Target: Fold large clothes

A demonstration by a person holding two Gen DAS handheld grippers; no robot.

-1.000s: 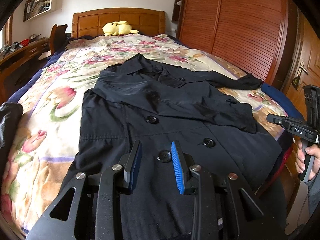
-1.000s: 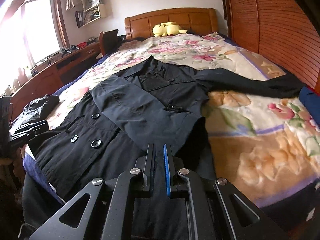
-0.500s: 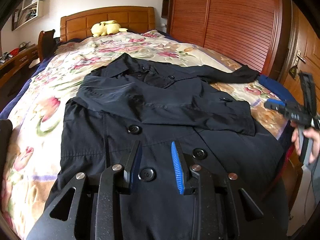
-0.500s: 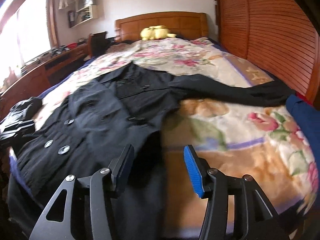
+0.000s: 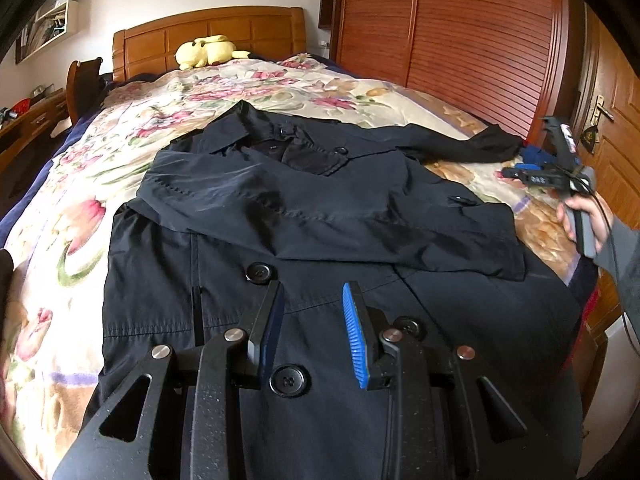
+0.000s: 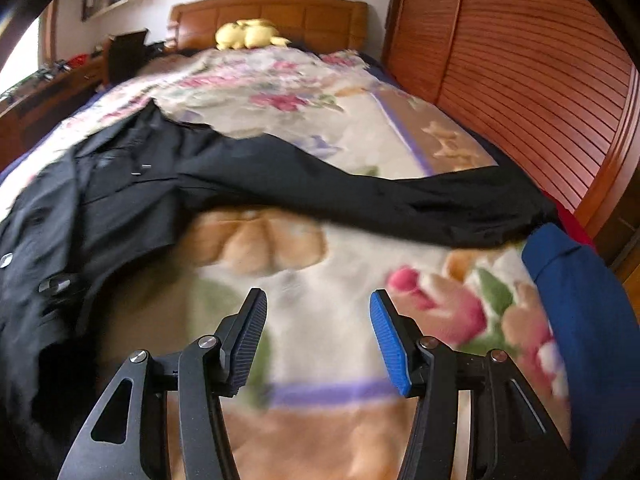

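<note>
The left gripper [image 5: 312, 336] hovers open and empty over the coat's [image 5: 320, 216] front buttons. The right gripper [image 6: 318, 340], at 3 o'clock of the coat, is also open and empty above the floral blanket [image 6: 320, 264], with one sleeve [image 6: 400, 200] stretched toward 2 o'clock.

2 claw-mounted views over bed [image 5: 120, 128]

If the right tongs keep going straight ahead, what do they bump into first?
Probably the flowery blanket, just short of the black coat sleeve. The right tongs are open and empty; depth is unclear.
</note>
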